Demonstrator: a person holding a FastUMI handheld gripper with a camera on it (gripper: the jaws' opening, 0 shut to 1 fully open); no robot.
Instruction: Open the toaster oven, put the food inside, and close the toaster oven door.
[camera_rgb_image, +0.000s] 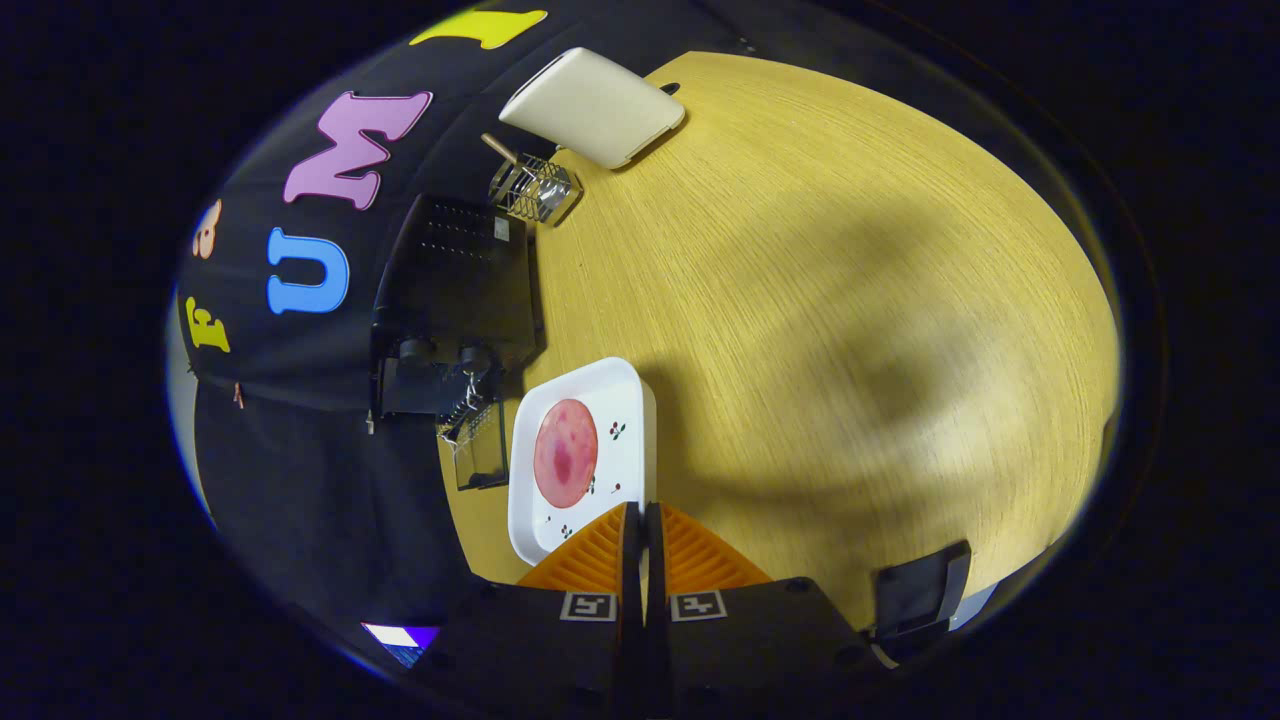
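Two fingers of the gripper (641, 515) are seen at the near end of the scene, drawn together so that only a thin slit is left between them, and nothing is held in it. Their tips are placed over the near edge of a white square plate (625, 400), which is set on a light wooden table (820, 300). Whether the tips are touching the plate cannot be told.

On the plate, just ahead of the fingers and a little to their left, a round pink slice of meat (565, 452) is laid flat; small printed sprigs are scattered over the plate's bare part. Close beside the plate's left edge the toaster oven's glass door (478, 448) is found, dropped open and lying out over the table. The black toaster oven (455, 300) itself is stood just beyond the door, against the booth's dark wall, with two knobs shown on its front and rows of vent holes on its top.

Farther on, past the oven, a small wire rack (535, 188) with a wooden handle is set on the table. Farthest of all, a cream rounded rectangular box (592, 106) is placed near the table's far edge, just beyond the rack.

A broad soft shadow is cast across the table's middle.
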